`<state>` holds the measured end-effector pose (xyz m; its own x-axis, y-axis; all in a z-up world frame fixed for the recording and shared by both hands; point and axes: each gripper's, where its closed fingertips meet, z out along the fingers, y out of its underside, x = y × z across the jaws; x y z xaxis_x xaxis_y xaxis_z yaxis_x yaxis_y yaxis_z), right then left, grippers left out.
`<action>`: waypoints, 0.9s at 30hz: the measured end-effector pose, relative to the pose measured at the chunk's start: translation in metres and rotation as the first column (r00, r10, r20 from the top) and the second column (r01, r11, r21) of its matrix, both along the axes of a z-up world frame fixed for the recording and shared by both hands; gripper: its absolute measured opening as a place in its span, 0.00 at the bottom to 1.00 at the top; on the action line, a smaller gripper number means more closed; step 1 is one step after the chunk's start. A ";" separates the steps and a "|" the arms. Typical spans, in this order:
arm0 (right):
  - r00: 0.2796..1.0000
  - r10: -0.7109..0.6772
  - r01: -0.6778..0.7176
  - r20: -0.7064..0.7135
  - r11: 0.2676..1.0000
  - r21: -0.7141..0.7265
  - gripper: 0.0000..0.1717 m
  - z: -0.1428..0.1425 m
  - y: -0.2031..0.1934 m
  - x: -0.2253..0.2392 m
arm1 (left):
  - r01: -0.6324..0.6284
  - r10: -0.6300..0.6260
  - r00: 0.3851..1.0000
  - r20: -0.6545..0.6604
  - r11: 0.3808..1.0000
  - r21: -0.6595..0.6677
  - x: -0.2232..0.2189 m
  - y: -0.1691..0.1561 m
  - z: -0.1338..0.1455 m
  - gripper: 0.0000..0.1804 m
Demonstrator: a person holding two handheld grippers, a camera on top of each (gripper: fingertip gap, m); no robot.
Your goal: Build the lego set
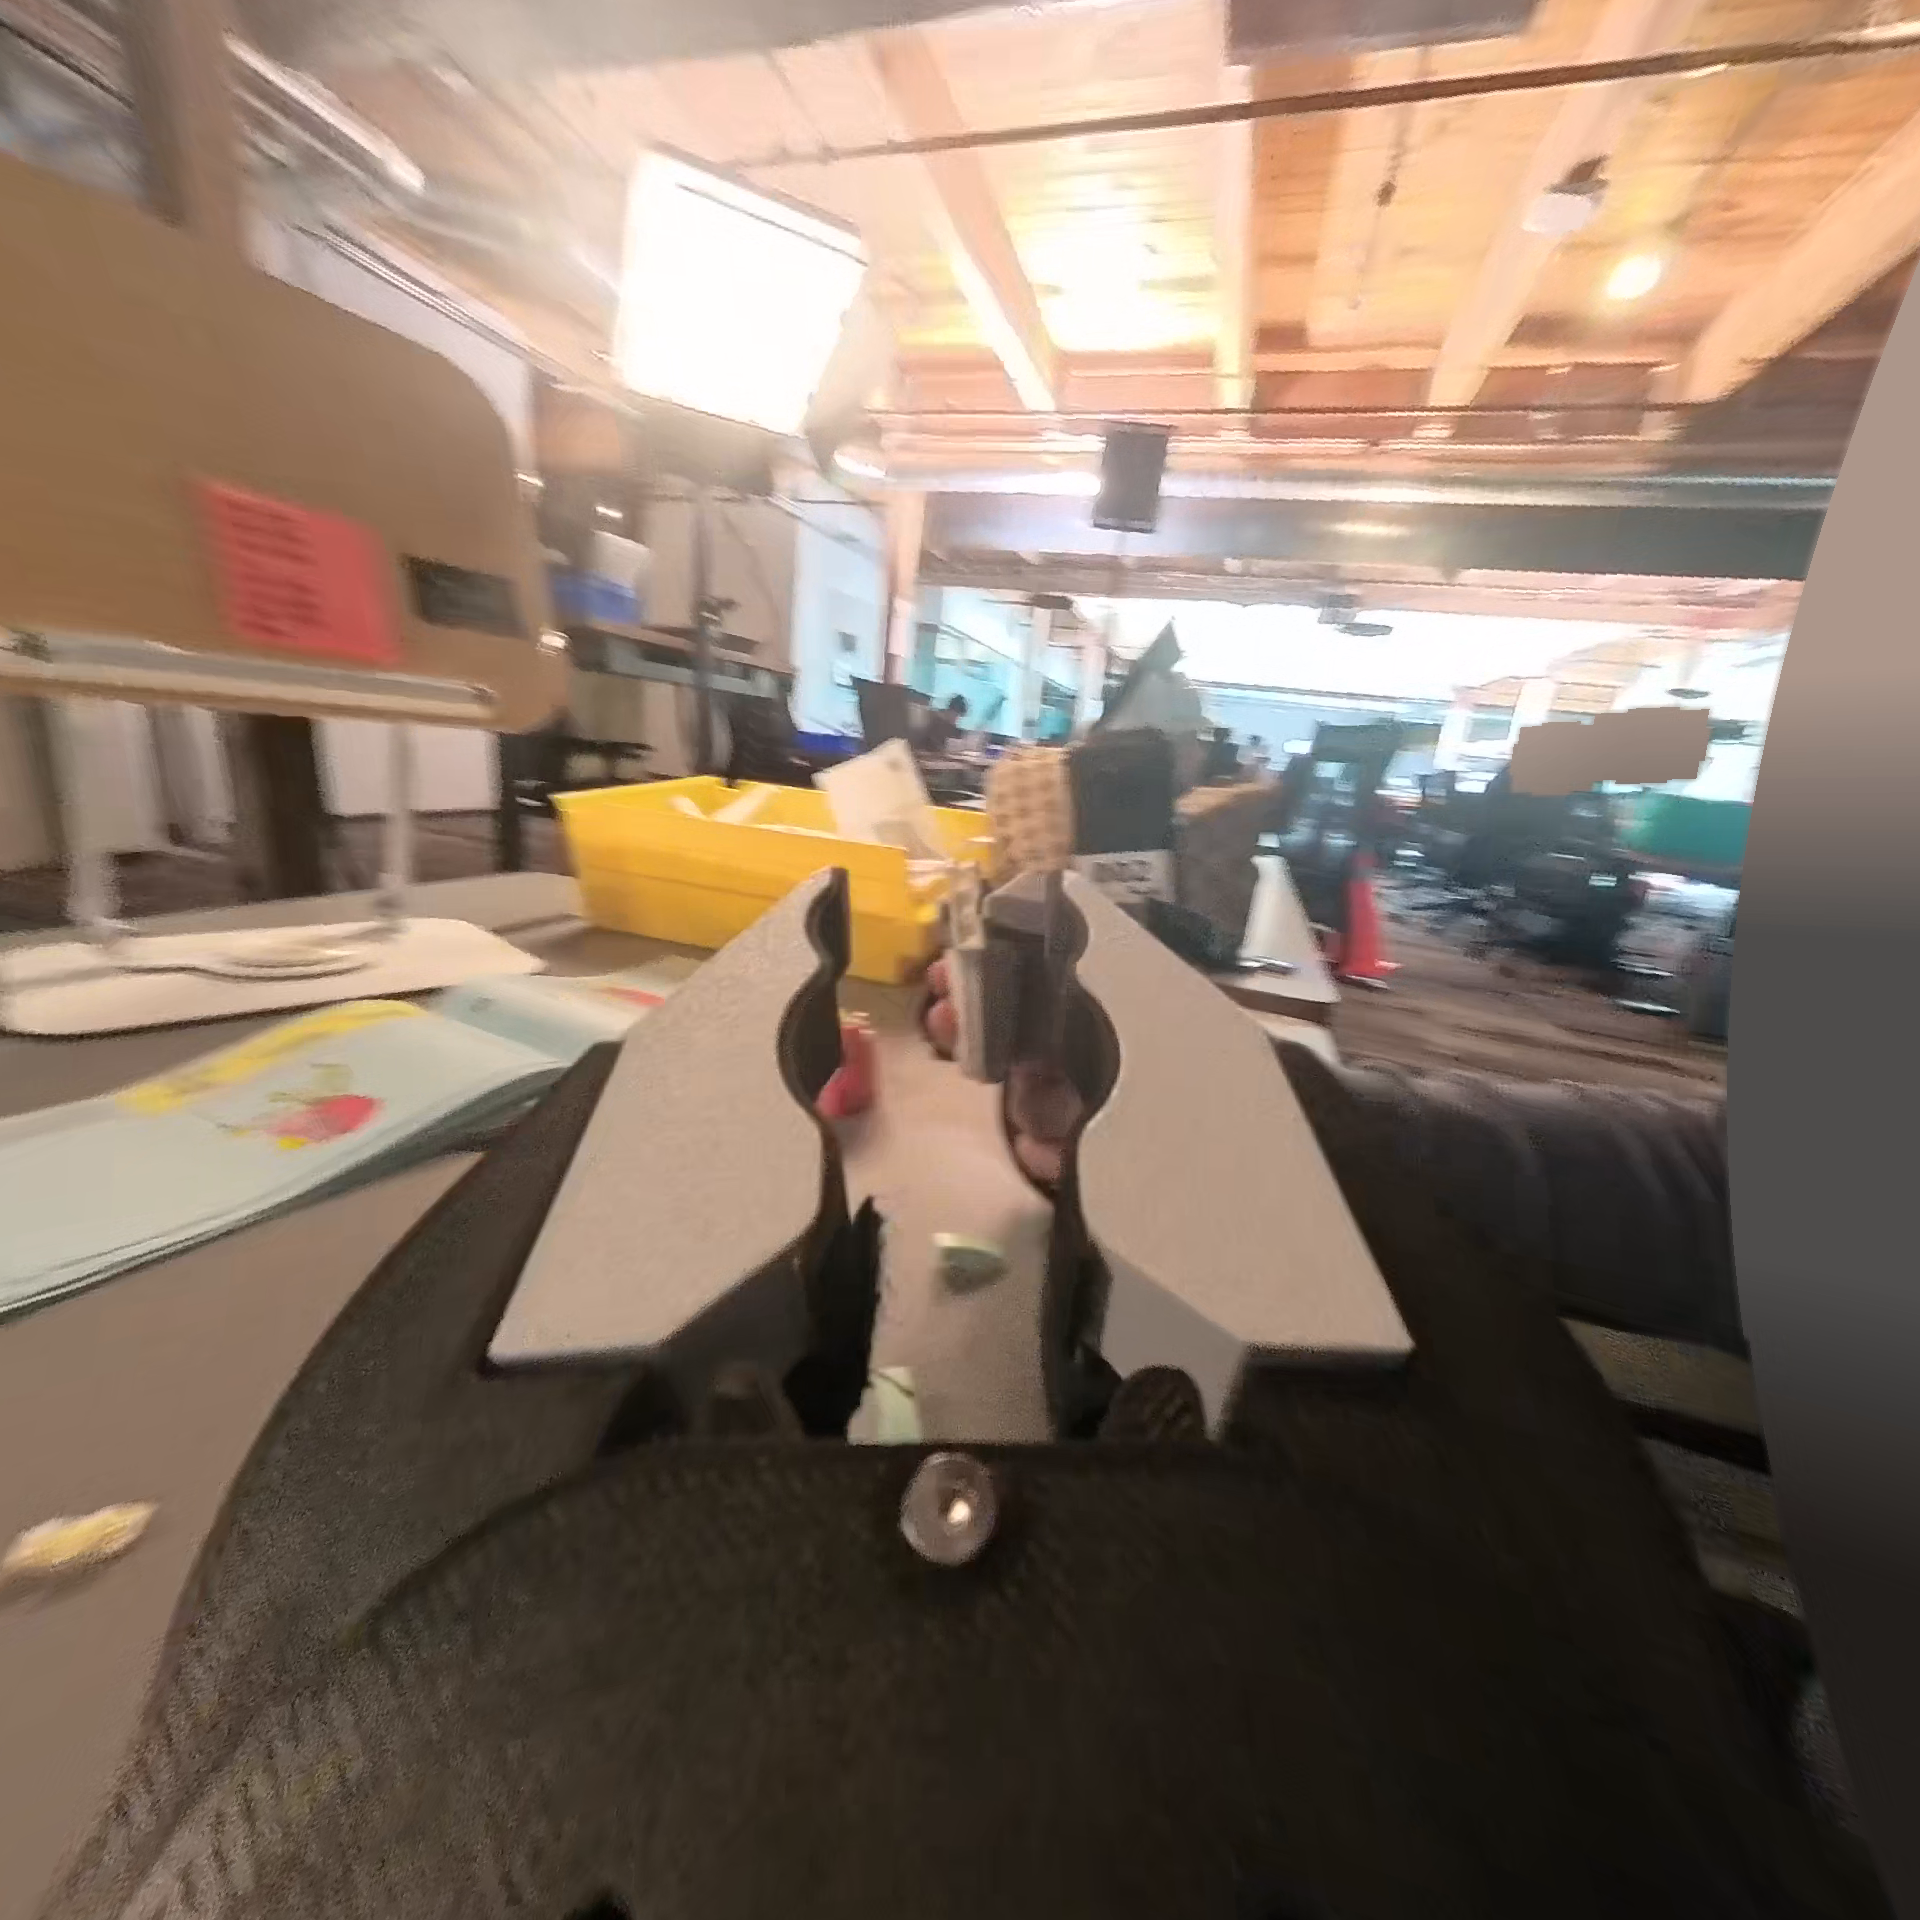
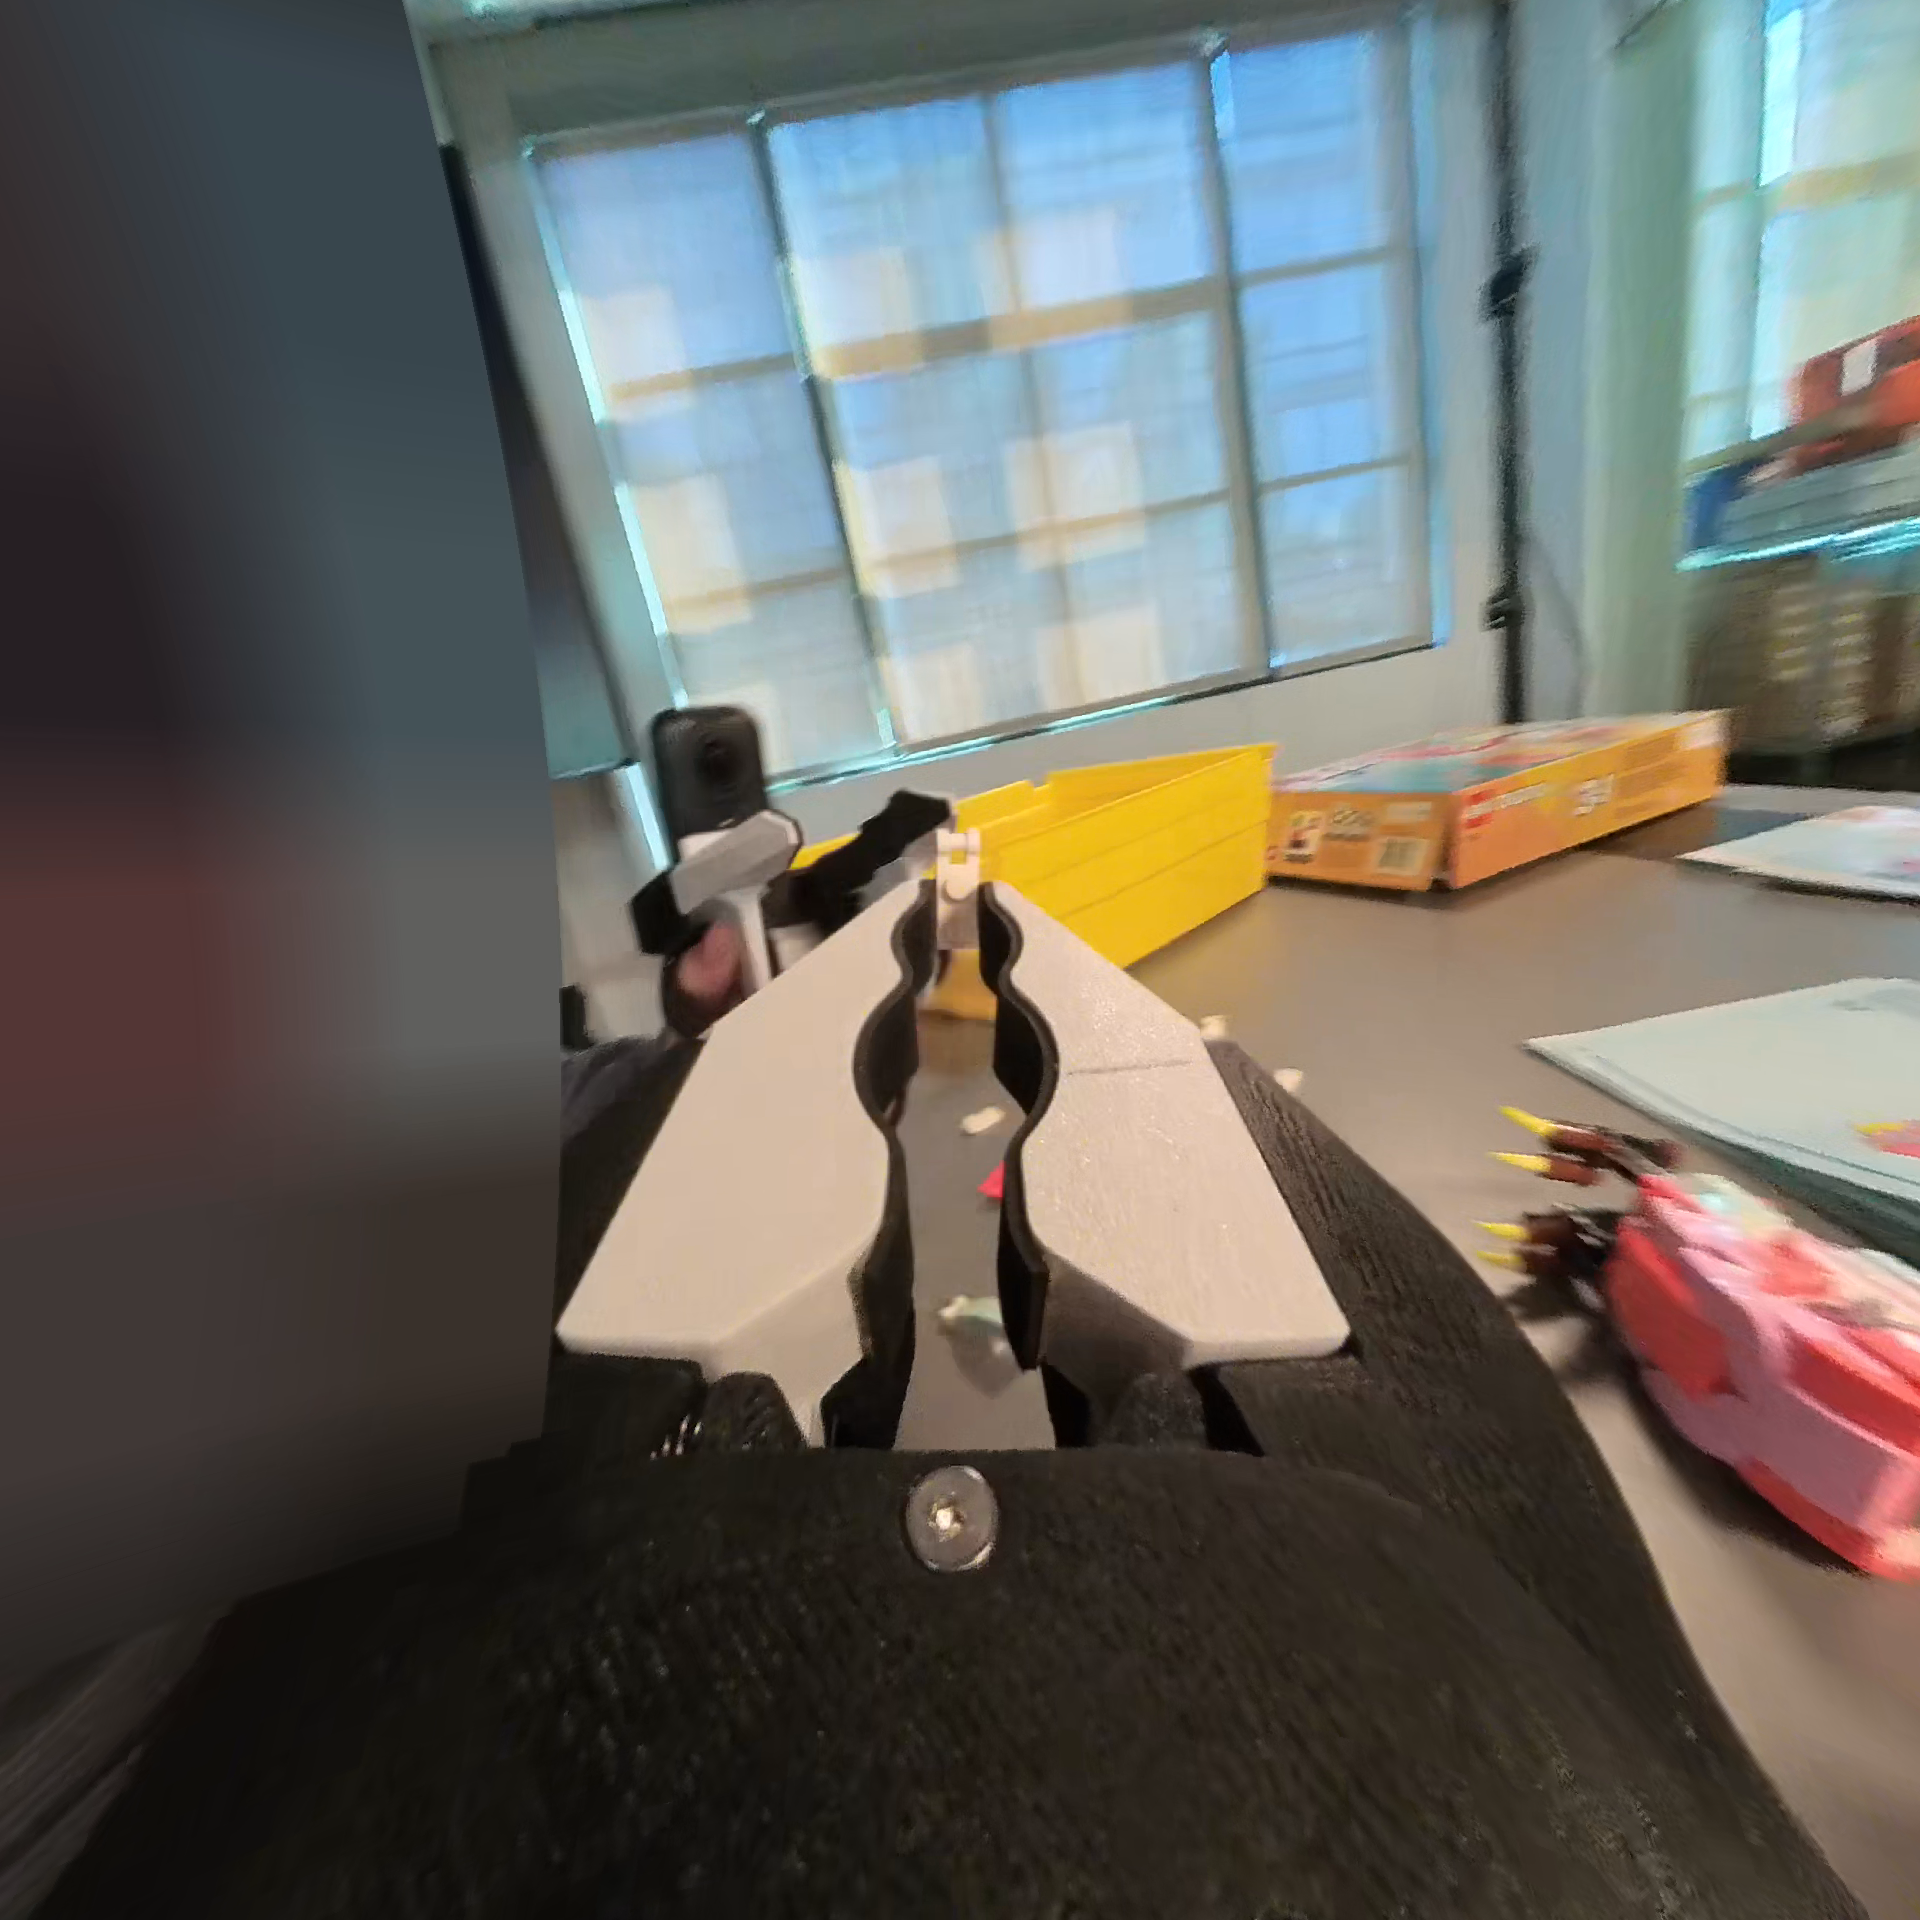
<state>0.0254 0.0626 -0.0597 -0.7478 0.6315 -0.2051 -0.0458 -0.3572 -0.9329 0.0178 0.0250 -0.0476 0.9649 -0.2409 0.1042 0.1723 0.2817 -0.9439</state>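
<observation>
Right claw (image 2: 957, 902) clamped on a small white hinged piece (image 2: 957, 871), raised above the grey desk (image 2: 1455, 997).
Left claw (image 1: 951, 904) stands apart with nothing between its fingers, close before the right claw's tips and the white piece. Behind sit a yellow bin (image 2: 1132, 842) and an orange box (image 2: 1496, 800); a pink-and-red brick model (image 2: 1766, 1371) and booklets (image 1: 312, 1122) lie on the desk.

Two hand-held grippers, left gripper (image 1: 951, 914) and right gripper (image 2: 951, 914), each with pale grey wedge-shaped fingers (image 2: 769, 1153) lined by wavy black pads, a coarse-textured black body filling the lower frame, one silver screw (image 2: 950, 1516) at centre, and a dark sleeve (image 1: 1507, 1174) at mid-right.
</observation>
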 end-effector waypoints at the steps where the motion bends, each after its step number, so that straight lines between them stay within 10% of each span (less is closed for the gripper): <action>1: 0.999 -0.048 0.047 -0.005 0.999 -0.013 0.04 0.002 0.009 -0.003 | -0.062 0.062 0.998 -0.012 0.998 0.001 -0.007 -0.001 0.000 0.21; 7: 0.967 -0.251 0.252 0.046 0.968 -0.010 0.04 -0.006 0.042 -0.020 | -0.109 0.107 0.992 -0.070 0.994 -0.027 -0.005 0.001 -0.005 0.20; 27: 0.966 -0.246 0.247 0.075 0.969 -0.003 0.04 -0.012 0.041 -0.024 | -0.085 0.078 0.994 -0.077 0.992 -0.090 0.000 0.007 -0.013 0.14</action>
